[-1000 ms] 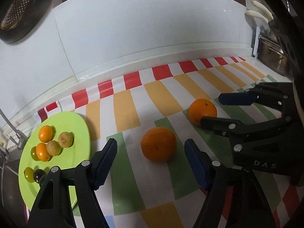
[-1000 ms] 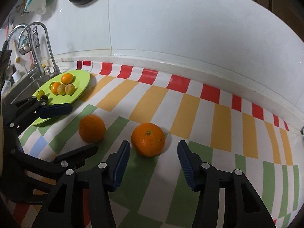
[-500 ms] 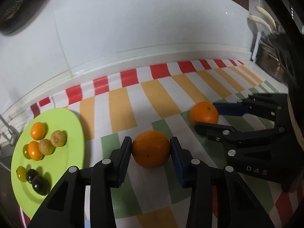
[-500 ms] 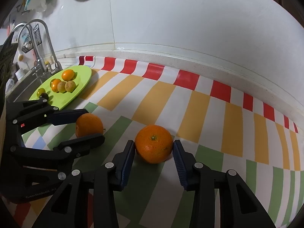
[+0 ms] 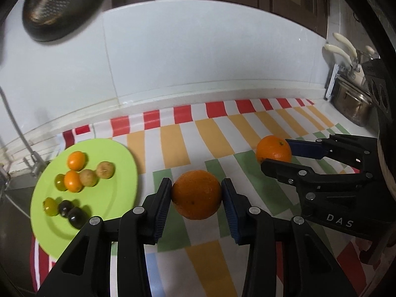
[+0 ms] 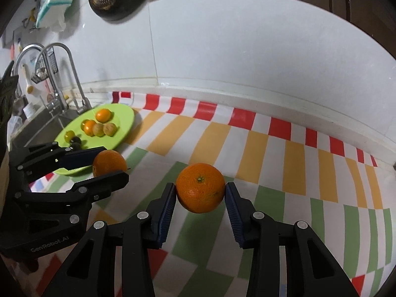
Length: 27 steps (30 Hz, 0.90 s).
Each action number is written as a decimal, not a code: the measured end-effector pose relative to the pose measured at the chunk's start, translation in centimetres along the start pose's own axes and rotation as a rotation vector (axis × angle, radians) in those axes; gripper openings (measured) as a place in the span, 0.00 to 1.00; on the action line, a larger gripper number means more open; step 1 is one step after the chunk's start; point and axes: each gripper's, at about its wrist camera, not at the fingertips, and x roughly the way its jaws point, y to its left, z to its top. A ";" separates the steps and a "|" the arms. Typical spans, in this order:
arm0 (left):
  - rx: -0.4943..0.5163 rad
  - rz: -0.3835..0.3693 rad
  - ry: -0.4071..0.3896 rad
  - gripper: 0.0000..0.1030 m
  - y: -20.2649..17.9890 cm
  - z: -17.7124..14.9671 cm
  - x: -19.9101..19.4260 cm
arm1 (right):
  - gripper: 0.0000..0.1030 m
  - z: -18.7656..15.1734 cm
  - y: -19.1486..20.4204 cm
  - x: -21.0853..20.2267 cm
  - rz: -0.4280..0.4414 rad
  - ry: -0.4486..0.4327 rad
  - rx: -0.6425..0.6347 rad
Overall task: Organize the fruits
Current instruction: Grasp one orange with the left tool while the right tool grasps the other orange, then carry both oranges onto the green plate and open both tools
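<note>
Both tongs now clamped on oranges, lifted

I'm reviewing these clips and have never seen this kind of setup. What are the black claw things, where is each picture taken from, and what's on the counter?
There is no robot here: a person carries a hand-held two-finger gripper in each hand, each with a wide-angle camera looking along its fingers. One picture comes from the left gripper, the other from the right gripper; each also shows the other gripper off to the side. Both are shut on fruit: the left on one orange, the right on the stem-up orange, blue pads pressed against the sides. Below lies a striped cloth on a kitchen counter. A green plate near the sink holds several small fruits: orange, yellowish and dark ones. A faucet stands behind the plate.
</note>
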 end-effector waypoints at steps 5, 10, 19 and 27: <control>-0.029 0.004 -0.032 0.39 0.4 -0.3 -2.3 | 0.41 0.1 1.3 -2.2 0.001 -0.034 -0.005; -0.051 0.016 -0.059 0.39 1.0 -0.6 -4.4 | 0.41 0.2 2.6 -4.1 0.006 -0.064 -0.007; -0.090 0.054 -0.096 0.39 2.4 -1.1 -7.8 | 0.41 0.7 4.4 -6.5 0.006 -0.119 -0.001; -0.100 0.101 -0.142 0.39 3.7 -1.5 -10.6 | 0.41 1.3 6.9 -8.3 0.031 -0.170 -0.016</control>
